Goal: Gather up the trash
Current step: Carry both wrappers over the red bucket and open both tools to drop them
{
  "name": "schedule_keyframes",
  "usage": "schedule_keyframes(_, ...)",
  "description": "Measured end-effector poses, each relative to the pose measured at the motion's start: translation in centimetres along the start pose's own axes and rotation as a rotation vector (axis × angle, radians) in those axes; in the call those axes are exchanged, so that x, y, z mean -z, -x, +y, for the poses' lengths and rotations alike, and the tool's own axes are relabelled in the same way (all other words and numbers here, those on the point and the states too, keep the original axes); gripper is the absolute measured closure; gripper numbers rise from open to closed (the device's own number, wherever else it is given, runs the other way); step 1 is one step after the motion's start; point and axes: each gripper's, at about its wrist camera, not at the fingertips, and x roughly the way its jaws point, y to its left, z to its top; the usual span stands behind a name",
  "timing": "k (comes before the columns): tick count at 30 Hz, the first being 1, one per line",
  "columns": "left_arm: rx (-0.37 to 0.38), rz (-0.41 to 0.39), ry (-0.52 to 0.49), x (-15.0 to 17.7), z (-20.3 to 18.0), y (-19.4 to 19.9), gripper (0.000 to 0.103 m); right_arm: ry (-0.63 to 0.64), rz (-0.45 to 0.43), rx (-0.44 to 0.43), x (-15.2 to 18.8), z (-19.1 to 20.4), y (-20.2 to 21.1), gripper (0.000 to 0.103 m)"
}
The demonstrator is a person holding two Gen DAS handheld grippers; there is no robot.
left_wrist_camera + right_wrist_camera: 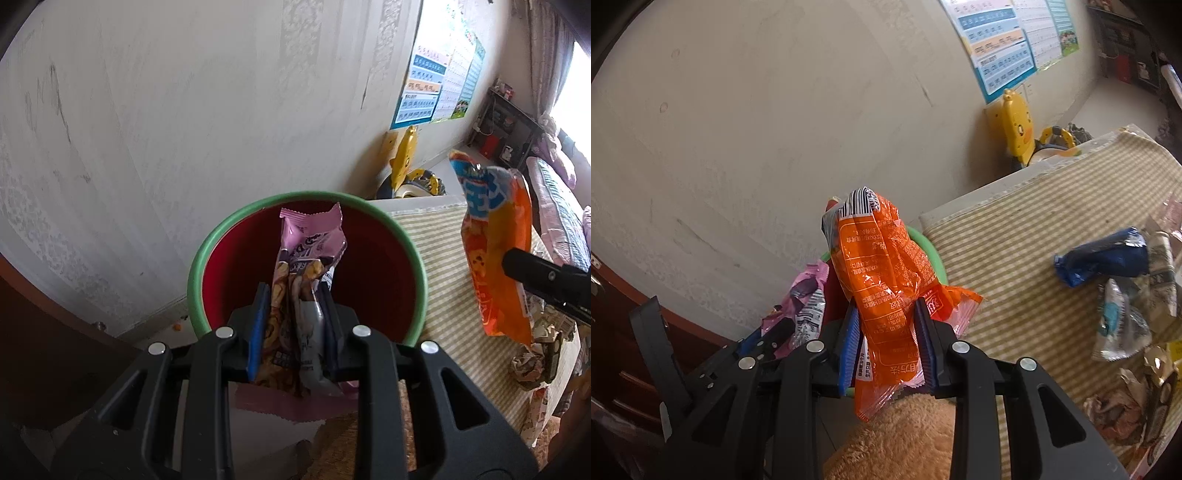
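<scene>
Pink wrapper pinched upright in closed left gripper over red bin mouth, ready for dropping, orange wrapper clamped likewise in right gripper beside green rim, more litter waiting on striped cloth.

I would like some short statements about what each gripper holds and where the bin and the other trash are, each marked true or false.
1. The left gripper is shut on a pink wrapper. True.
2. The right gripper is open and holds nothing. False: it is shut on an orange wrapper.
3. The pink wrapper is held over the mouth of the red bin with a green rim. True.
4. The bin is already filled with trash up to its rim. False: its red inner wall shows, and what lies at the bottom is hidden.
5. A blue wrapper lies on the striped cloth. True.
</scene>
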Motion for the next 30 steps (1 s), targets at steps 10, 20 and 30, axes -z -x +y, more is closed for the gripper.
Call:
schedule_keyframes(10,-0.008,0.029,0.025,-0.1,0.7,-1.6,0.067,0.039,0.024,0.001,0.1,1.5,-2.3,0.068)
schedule_keyframes(20,-0.015,0.014,0.048,-0.4,0.8,-1.4,0.048,0.014,-0.009,-0.004,-0.2,1.0,-1.6,0.042)
schedule_keyframes(30,-0.014,-0.040,0.009,-1.2,-0.5,0.7,0.048,0.045,-0.061,-0.004,0.6,1.5,1.6,0.042)
